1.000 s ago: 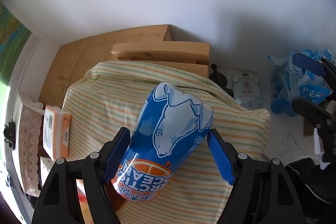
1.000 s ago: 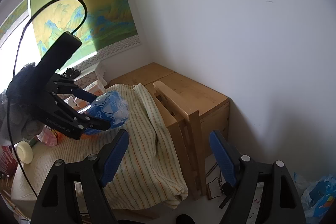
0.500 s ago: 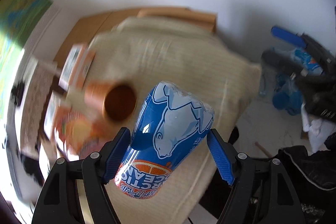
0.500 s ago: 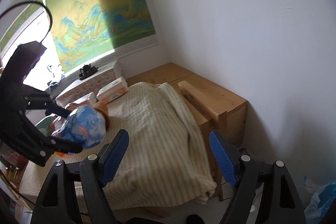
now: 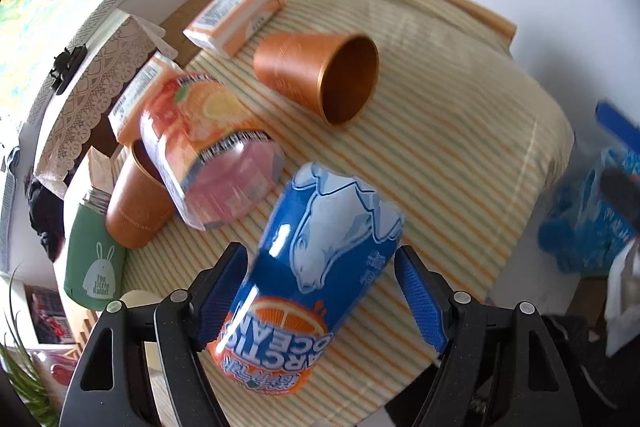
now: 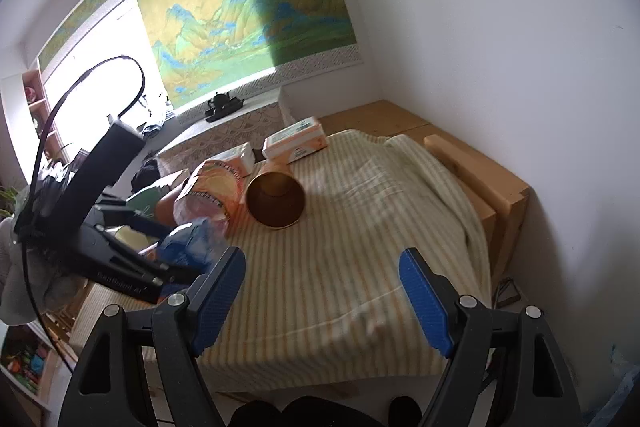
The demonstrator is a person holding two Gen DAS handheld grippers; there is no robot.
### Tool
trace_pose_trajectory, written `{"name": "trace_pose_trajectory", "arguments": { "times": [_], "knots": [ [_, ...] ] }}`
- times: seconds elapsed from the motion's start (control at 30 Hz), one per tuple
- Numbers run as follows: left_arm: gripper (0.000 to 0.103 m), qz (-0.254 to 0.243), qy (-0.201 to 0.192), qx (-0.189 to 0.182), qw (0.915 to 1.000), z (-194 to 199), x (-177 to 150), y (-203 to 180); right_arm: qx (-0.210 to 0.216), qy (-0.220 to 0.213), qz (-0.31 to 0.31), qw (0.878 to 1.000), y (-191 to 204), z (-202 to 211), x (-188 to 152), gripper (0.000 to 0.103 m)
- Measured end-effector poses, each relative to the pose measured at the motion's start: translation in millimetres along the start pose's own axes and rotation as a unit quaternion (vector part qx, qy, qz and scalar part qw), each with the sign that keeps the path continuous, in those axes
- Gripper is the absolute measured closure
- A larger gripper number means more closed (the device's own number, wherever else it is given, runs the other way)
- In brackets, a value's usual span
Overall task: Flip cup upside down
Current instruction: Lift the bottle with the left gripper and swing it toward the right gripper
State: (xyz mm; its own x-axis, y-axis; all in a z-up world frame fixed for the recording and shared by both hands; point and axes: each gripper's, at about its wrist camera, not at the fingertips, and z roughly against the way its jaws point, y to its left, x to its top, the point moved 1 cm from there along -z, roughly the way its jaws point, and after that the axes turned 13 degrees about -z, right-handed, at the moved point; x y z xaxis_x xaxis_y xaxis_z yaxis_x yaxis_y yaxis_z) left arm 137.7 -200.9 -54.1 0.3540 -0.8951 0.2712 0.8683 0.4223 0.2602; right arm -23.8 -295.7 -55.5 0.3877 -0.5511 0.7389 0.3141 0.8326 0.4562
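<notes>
Cup (image 5: 316, 269) sits clamped in the left gripper (image 5: 320, 291), long axis tilted forward (blue can-print); right gripper (image 6: 322, 297) gapes empty, well apart.

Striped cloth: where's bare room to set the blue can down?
Free: the striped cloth between the tipped copper cup and the near edge, under the open right gripper. Crowded: around the pink can, upright copper cup, green bottle and boxes.
</notes>
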Motion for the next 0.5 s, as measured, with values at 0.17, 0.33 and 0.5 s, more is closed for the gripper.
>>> {"name": "trace_pose_trajectory", "arguments": {
  "times": [0.17, 0.33, 0.5],
  "knots": [
    [0.014, 0.015, -0.034, -0.003, 0.9993, 21.8, -0.2, 9.5, 0.007, 0.022, -0.008, 1.0, 9.6, -5.2, -3.0, 0.026],
    [0.014, 0.075, -0.098, 0.027, 0.992, 66.2, -50.1, 27.7, 0.028, 0.069, -0.048, 0.996, 22.3, -18.2, -4.7, 0.025],
    [0.013, 0.134, -0.12, 0.068, 0.9813, 86.8, -125.2, 29.7, 0.049, 0.132, -0.107, 0.984, 46.6, -43.6, -11.2, 0.025]
  ]
}}
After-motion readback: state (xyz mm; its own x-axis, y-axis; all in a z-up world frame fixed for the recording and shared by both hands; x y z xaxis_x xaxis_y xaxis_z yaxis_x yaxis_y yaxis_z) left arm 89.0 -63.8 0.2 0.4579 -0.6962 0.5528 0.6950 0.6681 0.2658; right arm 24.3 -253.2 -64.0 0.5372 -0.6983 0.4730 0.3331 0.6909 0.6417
